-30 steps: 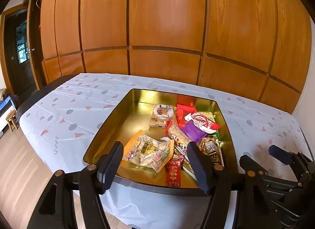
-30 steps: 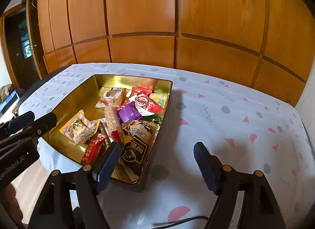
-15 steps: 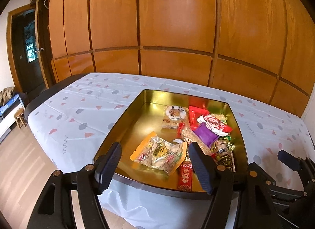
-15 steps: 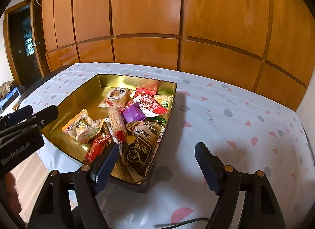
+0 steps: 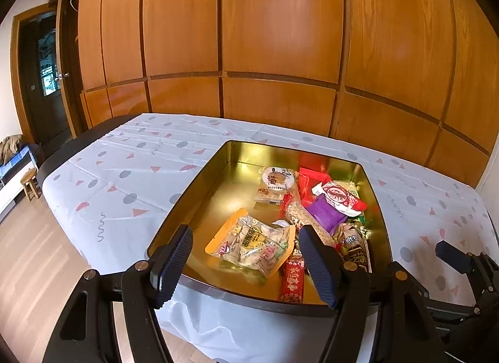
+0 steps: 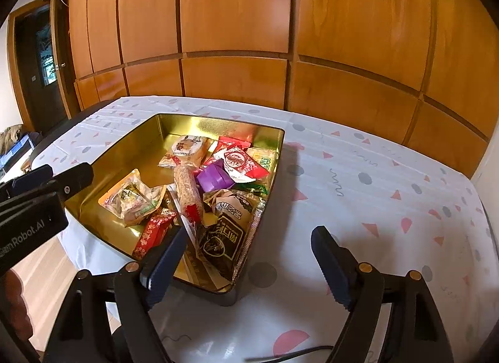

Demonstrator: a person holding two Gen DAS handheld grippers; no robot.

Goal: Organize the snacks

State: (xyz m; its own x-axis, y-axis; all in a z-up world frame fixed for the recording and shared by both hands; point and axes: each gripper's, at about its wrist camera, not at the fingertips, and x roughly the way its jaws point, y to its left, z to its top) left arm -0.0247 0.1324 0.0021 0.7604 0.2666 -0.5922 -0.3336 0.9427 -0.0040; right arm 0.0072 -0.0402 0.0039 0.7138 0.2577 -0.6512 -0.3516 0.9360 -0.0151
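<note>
A gold tin (image 5: 193, 194) (image 6: 124, 150) sits on the table and holds a pile of snacks. Among them are an orange-edged clear bag (image 5: 252, 244) (image 6: 134, 197), a long grain bar (image 5: 301, 216) (image 6: 187, 191), a purple packet (image 5: 326, 214) (image 6: 215, 177), a red-and-white sweet (image 5: 338, 196) (image 6: 240, 160), a red packet (image 5: 291, 278) (image 6: 154, 232) and a dark packet (image 6: 224, 235). My left gripper (image 5: 246, 238) hovers open before the tin's near rim, nothing between its fingers. My right gripper (image 6: 249, 235) hangs over the tin's near right corner, jaws opening, holding nothing.
The table (image 6: 374, 175) wears a white cloth with grey dots and pink triangles, bare to the right of the tin. Wooden wall panels (image 5: 280, 51) stand behind it. Wood floor (image 5: 31, 253) and a small stool (image 5: 29, 180) lie to the left. A hand (image 6: 12, 300) shows at the lower left.
The right gripper's jaws stand a touch wider. The tin and the snacks lie as before, and neither gripper has shifted.
</note>
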